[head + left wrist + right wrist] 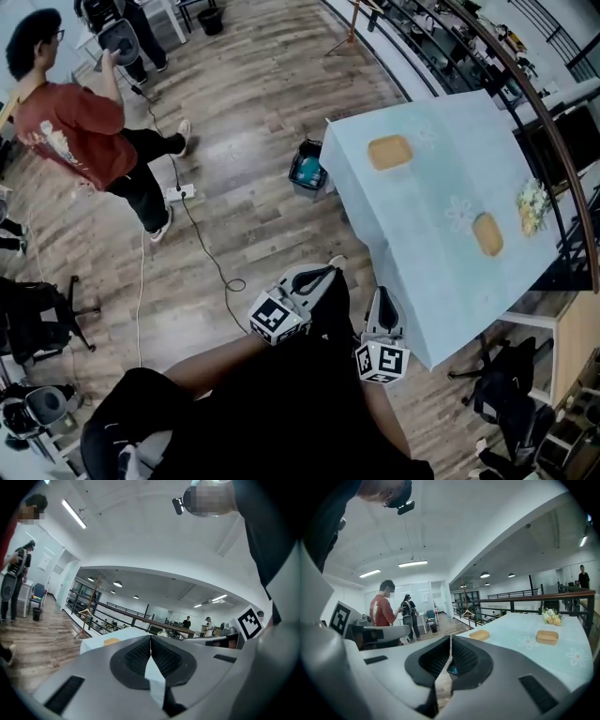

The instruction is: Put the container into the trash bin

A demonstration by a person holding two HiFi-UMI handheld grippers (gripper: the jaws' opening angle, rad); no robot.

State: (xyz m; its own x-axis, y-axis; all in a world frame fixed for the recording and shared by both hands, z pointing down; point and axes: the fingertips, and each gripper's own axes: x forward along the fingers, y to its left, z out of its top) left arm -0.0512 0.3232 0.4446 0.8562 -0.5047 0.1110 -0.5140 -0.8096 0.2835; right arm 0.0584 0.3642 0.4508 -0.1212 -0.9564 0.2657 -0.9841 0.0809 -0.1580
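Two shallow tan containers lie on the pale blue table (441,281): one (389,152) near the far end, one (487,233) close to the right edge. In the right gripper view they show as the far container (479,634) and the near container (547,637). The trash bin (307,172), dark with a teal lining, stands on the floor by the table's far left corner. My left gripper (330,269) and right gripper (382,296) hover side by side short of the table's near corner, both shut and holding nothing. The left gripper (151,637) and the right gripper (450,638) each show their tips touching.
A bunch of flowers (532,204) lies at the table's right edge. A person in a red shirt (80,127) stands on the wooden floor at far left, with a cable (202,239) trailing across it. Office chairs (37,319) stand at left, a railing (525,84) behind the table.
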